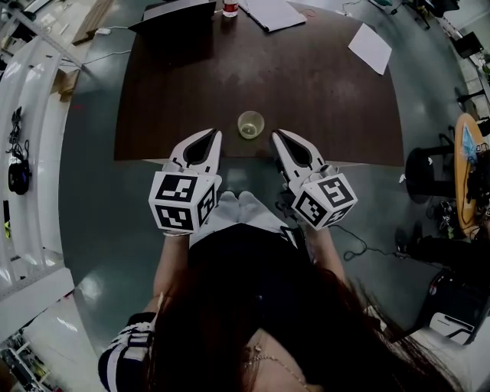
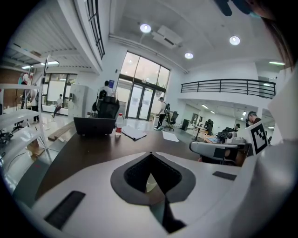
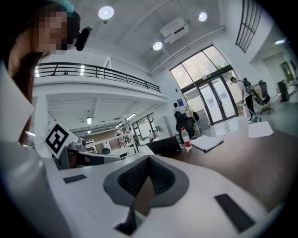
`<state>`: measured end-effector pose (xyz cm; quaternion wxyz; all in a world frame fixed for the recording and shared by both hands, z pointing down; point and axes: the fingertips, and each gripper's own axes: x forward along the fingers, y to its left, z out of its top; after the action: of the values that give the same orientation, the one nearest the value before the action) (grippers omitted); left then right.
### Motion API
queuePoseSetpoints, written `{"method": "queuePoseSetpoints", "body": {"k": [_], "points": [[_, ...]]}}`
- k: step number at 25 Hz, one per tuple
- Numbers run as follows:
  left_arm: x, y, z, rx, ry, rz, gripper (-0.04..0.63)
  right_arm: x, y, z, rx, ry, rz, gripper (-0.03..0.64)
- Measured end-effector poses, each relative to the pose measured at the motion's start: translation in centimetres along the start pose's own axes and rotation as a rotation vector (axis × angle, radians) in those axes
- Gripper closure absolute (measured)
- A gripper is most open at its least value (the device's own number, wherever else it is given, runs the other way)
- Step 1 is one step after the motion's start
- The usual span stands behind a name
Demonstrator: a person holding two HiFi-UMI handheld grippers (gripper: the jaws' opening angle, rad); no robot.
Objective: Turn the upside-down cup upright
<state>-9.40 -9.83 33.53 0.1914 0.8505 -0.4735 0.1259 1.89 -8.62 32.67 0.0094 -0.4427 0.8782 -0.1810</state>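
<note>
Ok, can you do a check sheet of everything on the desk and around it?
Surface: dark wooden table.
Job's things: clear cup near the front edge, apparently mouth up.
Clutter: laptop, bottle, notebook, loose sheet, toward the far side.
Grippers: left hand-held gripper and right hand-held gripper both shut, empty, either side of the cup, not touching it.
Cables: white cable by the laptop; dark cable on the floor.
Surroundings: white shelving, round table.

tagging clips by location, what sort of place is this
Probably an open-plan office or lab hall: a dark table with a laptop, tall glass entrance doors, and a railed mezzanine above.
</note>
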Motion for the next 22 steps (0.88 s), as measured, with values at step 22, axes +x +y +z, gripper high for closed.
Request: {"method": "queuePoseSetpoints", "body": {"k": [22], "points": [[1.4, 0.7, -0.4, -0.004, 0.028, -0.028, 0.592, 0.5, -0.8, -0.1, -0.039, 0.019, -0.036, 0.600]]}}
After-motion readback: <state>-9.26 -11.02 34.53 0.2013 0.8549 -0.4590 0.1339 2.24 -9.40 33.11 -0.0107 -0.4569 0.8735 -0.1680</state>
